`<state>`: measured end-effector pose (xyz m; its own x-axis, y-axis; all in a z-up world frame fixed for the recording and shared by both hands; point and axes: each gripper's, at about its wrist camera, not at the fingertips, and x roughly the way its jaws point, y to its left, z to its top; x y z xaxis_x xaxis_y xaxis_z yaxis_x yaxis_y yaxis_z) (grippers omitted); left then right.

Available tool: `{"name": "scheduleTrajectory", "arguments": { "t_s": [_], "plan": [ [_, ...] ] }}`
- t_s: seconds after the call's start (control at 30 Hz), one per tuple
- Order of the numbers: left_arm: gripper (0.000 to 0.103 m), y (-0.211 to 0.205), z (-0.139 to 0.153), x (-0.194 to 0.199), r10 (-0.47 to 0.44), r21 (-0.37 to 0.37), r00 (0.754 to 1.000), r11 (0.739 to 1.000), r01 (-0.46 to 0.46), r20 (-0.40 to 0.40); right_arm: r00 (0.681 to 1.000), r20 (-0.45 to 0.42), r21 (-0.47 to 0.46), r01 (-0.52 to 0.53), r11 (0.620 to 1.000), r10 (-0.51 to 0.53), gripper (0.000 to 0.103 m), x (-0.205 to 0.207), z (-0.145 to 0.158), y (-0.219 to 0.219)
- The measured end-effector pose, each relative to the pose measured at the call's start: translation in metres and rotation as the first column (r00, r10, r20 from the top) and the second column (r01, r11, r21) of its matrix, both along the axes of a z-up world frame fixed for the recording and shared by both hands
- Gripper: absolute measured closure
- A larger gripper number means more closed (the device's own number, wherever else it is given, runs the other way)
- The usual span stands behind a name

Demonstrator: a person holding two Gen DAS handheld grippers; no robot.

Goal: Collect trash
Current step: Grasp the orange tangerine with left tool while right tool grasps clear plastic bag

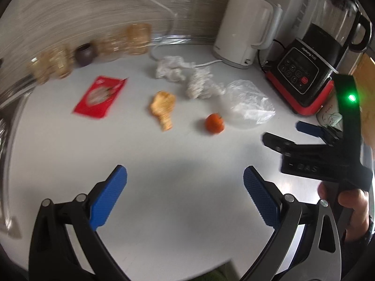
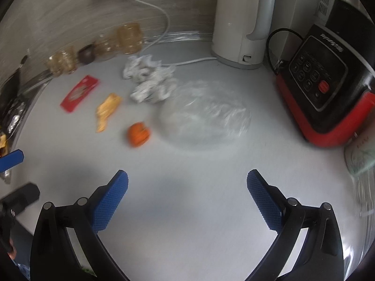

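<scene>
While both hand-held grippers, left [image 1: 185, 196] and right [image 2: 187, 199], hover spread wide and empty, the bag [image 2: 204, 114] lies straight ahead of the right one, nearer it.

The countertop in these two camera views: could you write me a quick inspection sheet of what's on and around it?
Surface: pale countertop, no spills seen.
Job's things: red wrapper, yellow peel, orange peel, crumpled tissues, clear plastic bag, all lying loose.
Clutter: amber glasses and small dark pot along the wall.
Grippers: left gripper and right gripper open, fingers empty, above bare counter.
Cables: white cord from the white kettle.
Surroundings: red-based blender, wall behind.
</scene>
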<state>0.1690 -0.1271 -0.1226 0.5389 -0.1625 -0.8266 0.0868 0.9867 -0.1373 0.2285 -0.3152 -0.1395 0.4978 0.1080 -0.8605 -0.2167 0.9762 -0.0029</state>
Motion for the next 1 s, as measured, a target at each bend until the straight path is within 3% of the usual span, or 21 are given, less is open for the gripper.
{"name": "scheduleTrajectory", "arguments": {
  "t_s": [0.33,0.43,0.53,0.6,0.67,0.77,0.83,1.0],
  "plan": [
    [0.008,-0.044,-0.034,0.061,-0.039,-0.015,0.999,0.999,0.039,-0.033,1.000,-0.003,0.088,0.002,0.996,-0.002,0.003,0.074,-0.027,-0.021],
    [0.008,-0.052,-0.039,0.074,-0.037,-0.010,0.999,0.999,0.037,-0.031,1.000,-0.004,0.059,-0.019,0.998,0.019,0.006,0.091,-0.038,-0.018],
    [0.010,-0.056,-0.045,0.084,-0.036,0.005,0.999,0.999,0.036,-0.031,0.999,-0.016,0.041,-0.042,0.998,0.042,0.030,0.098,-0.044,-0.018],
    [0.012,-0.057,-0.050,0.089,-0.033,0.015,0.999,0.999,0.034,-0.038,0.998,-0.030,0.029,-0.046,0.999,0.047,0.061,0.102,-0.048,-0.021],
    [0.016,-0.059,-0.055,0.094,-0.030,0.031,0.999,0.999,0.031,-0.044,0.999,-0.031,0.024,-0.039,0.999,0.040,0.082,0.103,-0.049,-0.026],
    [0.021,-0.060,-0.060,0.102,-0.025,0.029,0.998,0.999,0.026,-0.055,1.000,-0.010,0.023,-0.021,1.000,0.021,0.091,0.100,-0.045,-0.035],
    [0.025,-0.061,-0.062,0.106,-0.021,0.038,0.998,0.999,0.023,-0.057,1.000,-0.001,0.013,-0.015,1.000,0.015,0.092,0.097,-0.042,-0.039],
    [0.057,-0.064,-0.073,0.112,-0.013,0.042,0.995,0.999,0.018,-0.100,1.000,0.003,0.032,-0.007,0.999,0.007,0.092,0.086,-0.037,-0.047]
  ]
}}
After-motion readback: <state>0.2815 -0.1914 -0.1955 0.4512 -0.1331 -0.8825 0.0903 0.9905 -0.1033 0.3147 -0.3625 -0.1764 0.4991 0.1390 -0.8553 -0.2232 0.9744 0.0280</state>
